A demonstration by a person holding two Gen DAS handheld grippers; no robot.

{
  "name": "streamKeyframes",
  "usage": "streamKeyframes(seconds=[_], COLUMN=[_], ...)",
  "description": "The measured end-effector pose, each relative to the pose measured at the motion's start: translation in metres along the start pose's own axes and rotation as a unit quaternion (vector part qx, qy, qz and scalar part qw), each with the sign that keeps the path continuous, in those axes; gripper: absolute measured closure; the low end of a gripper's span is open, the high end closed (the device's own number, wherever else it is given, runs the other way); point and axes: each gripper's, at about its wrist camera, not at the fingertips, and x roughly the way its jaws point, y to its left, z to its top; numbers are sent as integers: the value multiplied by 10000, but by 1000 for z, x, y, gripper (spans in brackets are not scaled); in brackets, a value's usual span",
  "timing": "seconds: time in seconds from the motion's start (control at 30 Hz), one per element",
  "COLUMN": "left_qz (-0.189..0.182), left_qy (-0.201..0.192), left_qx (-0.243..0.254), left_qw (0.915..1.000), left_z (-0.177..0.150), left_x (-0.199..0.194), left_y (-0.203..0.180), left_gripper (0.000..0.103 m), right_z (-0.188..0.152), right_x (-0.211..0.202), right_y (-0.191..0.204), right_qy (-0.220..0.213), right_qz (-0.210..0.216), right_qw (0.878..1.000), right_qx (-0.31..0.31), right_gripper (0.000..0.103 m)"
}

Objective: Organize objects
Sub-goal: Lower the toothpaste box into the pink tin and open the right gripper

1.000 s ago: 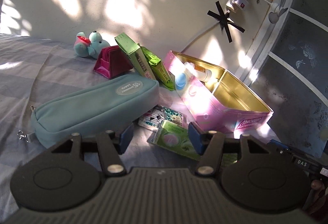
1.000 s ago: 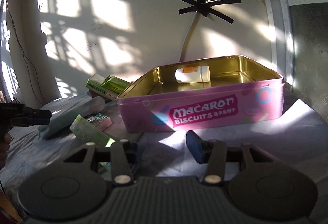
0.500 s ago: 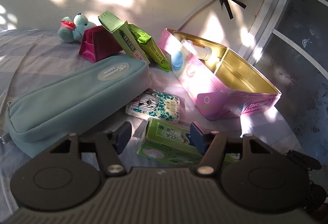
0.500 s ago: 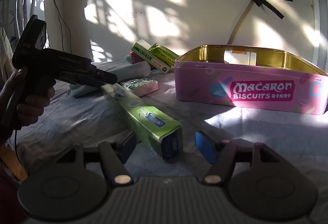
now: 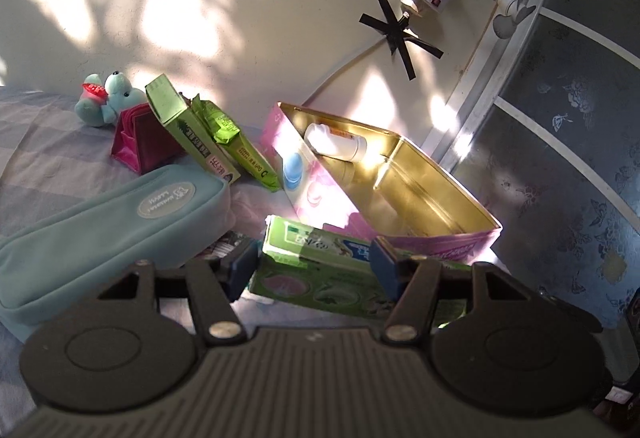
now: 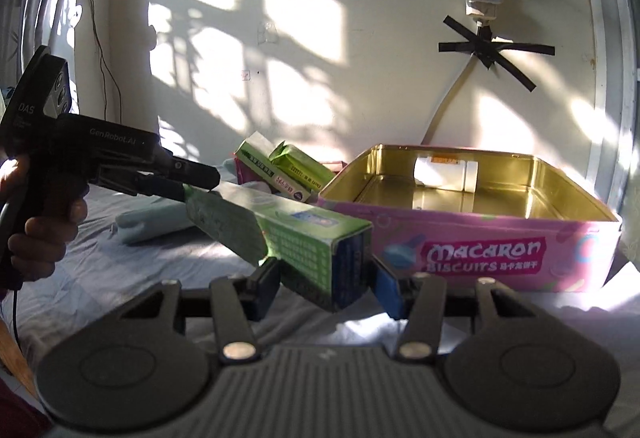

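Surface: a sunlit bedsheet (image 5: 48, 141) below a taped wall.
Left gripper (image 5: 314, 264): jaws appear closed on the green carton (image 5: 320, 258).
Right gripper (image 6: 326, 284): jaws parted around the carton's near end, no contact seen.
Handling: judged light, crushable; best held across flat sides.
Beyond: pink tin (image 6: 480, 250).

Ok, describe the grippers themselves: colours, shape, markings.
Each gripper is matte black plastic with a ribbed base, two round discs, silver screws and blue finger pads. Seen from the right wrist, the left gripper is pistol-shaped, marked "GenRobot.AI" and "DAS", with a cable below the bare hand.
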Motion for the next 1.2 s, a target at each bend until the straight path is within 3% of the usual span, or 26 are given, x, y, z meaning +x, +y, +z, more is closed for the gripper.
streamKeyframes(seconds=[0.17,0.37,0.47,0.5,0.6,0.73,1.03,1.2], left_qz=[39,-72,-70,4,75,-8,-270,-22], left_qy=[-239,-121,86,-12,-28,59,277,131], left_qx=[358,243,153,234,393,477,945,1302], left_qw=[9991,9996,9998,9997,9992,9988,9948,9914], left_z=[27,41,35,33,31,30,13,-2], left_x=[35,81,101,104,110,110,104,77], left_y=[-33,-48,-51,-54,-63,-69,-100,-102], left_gripper=[39,40,47,47,48,48,48,47], right_z=[24,37,37,37,34,27,18,9], right_x=[14,34,46,50,61,63,28,5], right_y=[-27,-73,-97,-104,-121,-123,-107,-92], right_qy=[-272,-282,-207,-182,-148,-261,-660,-712], right_qz=[-530,-907,-1149,-1177,-1316,-1430,-1534,-1458], right_qw=[9981,9953,9931,9927,9900,9869,9803,9790], right_qx=[-167,-173,80,189,480,700,1053,1237], right_gripper=[52,51,54,60,63,63,62,61])
